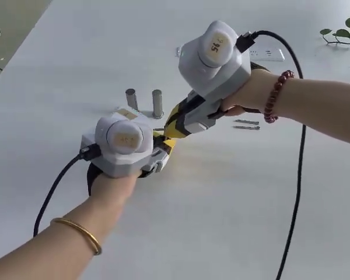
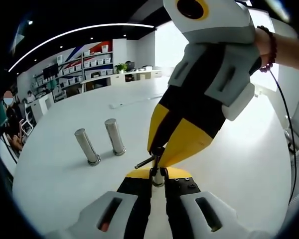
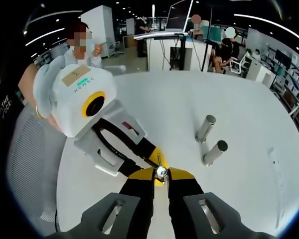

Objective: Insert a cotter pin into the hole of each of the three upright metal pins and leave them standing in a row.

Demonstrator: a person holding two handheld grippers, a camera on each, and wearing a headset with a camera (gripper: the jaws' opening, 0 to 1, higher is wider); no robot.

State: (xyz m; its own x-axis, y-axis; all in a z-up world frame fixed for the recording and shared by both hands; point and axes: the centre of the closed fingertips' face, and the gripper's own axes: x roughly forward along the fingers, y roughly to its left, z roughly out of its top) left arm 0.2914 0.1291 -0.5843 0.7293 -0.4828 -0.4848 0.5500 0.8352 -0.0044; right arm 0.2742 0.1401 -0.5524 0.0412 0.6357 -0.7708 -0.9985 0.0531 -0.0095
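Left gripper (image 2: 158,173) steadies a metal pin (image 2: 158,179) while the right gripper (image 3: 161,174) brings a cotter pin (image 2: 145,162) to it.
Both sets of jaws are pinched nearly closed, the left on the metal pin and the right on the cotter pin, with their tips almost touching. Just beyond, two more metal pins (image 1: 157,104) stand upright side by side on the white table (image 1: 221,192), and spare cotter pins (image 1: 246,124) lie to the right. The likely trouble is a slight tilt of either hand, which would send the thin cotter pin past the hole or twist it out of the tips. A wide swing could topple the standing pair.
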